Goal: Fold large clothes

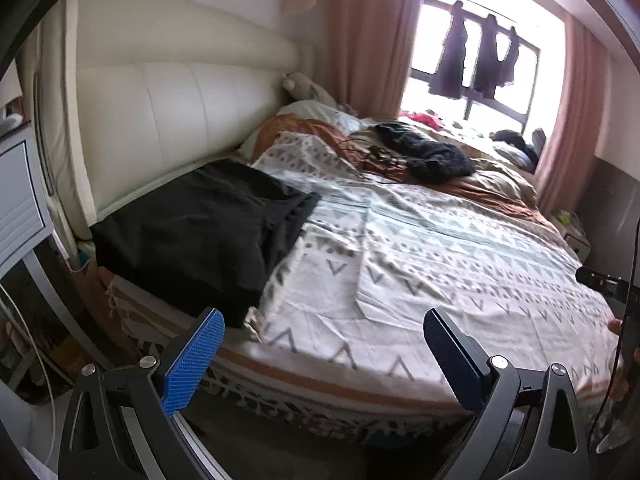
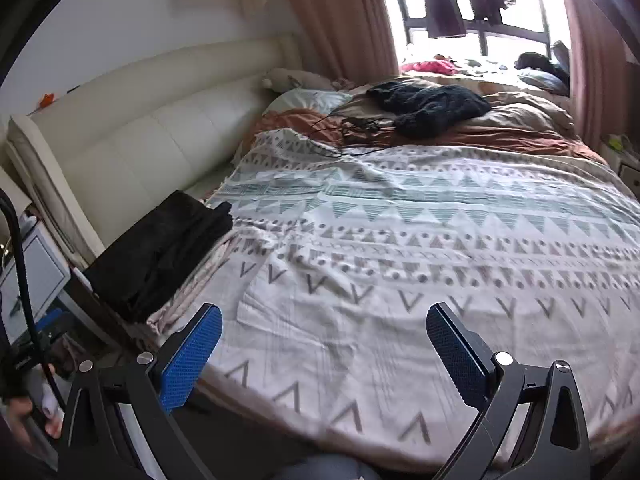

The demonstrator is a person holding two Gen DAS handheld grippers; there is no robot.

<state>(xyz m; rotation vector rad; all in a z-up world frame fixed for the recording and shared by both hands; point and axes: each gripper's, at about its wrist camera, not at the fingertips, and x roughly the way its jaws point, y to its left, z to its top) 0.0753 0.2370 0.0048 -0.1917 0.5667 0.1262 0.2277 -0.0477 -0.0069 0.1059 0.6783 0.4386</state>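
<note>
A folded black garment (image 1: 200, 232) lies on the near left corner of the bed, by the headboard; it also shows in the right wrist view (image 2: 160, 256). A crumpled dark knit garment (image 1: 428, 152) lies far back on the bed, also in the right wrist view (image 2: 432, 106). My left gripper (image 1: 320, 344) is open and empty, held over the bed's near edge, right of the folded garment. My right gripper (image 2: 324, 340) is open and empty above the patterned bedspread (image 2: 400, 240).
A cream padded headboard (image 1: 160, 120) runs along the left. A nightstand (image 1: 20, 208) stands at the near left. Brown duvet and pillows (image 2: 500, 128) pile at the far side. Thin cables (image 2: 352, 128) lie near the knit garment. Clothes hang in the window (image 1: 480, 56).
</note>
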